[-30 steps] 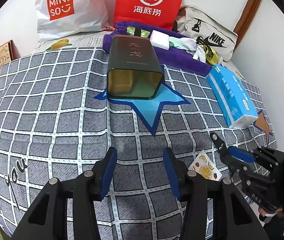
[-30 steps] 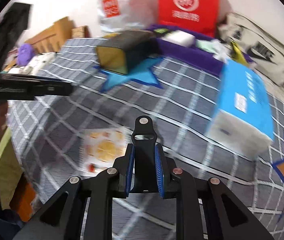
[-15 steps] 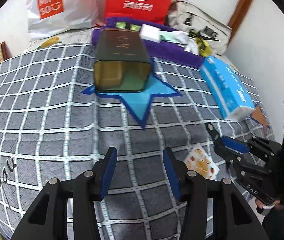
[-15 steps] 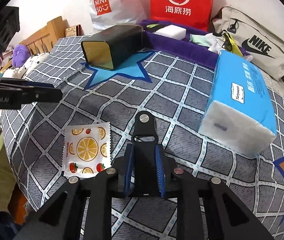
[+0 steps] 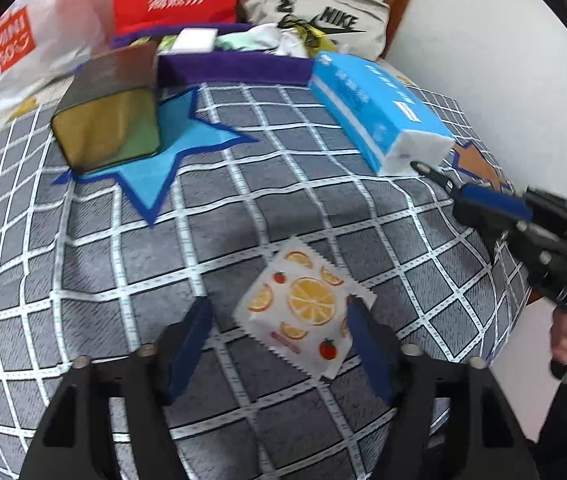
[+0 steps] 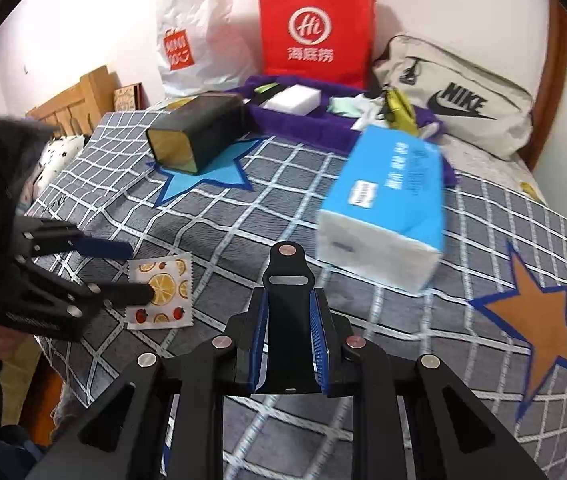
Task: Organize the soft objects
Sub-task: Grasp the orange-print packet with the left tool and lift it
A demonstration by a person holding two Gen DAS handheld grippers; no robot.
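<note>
**Left claw opens over the fruit packet**

A small white packet (image 5: pixel 301 312) with orange slices and strawberries printed on it lies flat on the bed (image 5: pixel 83 264), near the front edge. The bed cover is grey with white squares and a big blue star (image 5: pixel 163 156).

The left claw (image 5: pixel 279 328) hangs over the packet. Its jaws have just been opening and now stand wide apart. The packet sits between the blue pads (image 5: pixel 189 336), but the pads do not press on it. One pad is close to the packet's right corner.

The right claw (image 6: pixel 289 344) is closed tight on a black strap-like piece (image 6: pixel 287 280) that sticks up between its pads. It is off to the right of the packet, close to a blue pack of tissues (image 6: pixel 391 204) lying on the bed.

Farther back, a dark green tin (image 5: pixel 109 120) lies on its side on the blue star. Behind it is a purple tray (image 6: pixel 303 128) holding small things. A red paper bag (image 6: pixel 315 28), a white shopping bag (image 6: pixel 195 36) and a beige Nike bag (image 6: pixel 455 96) lean by the wall.
</note>
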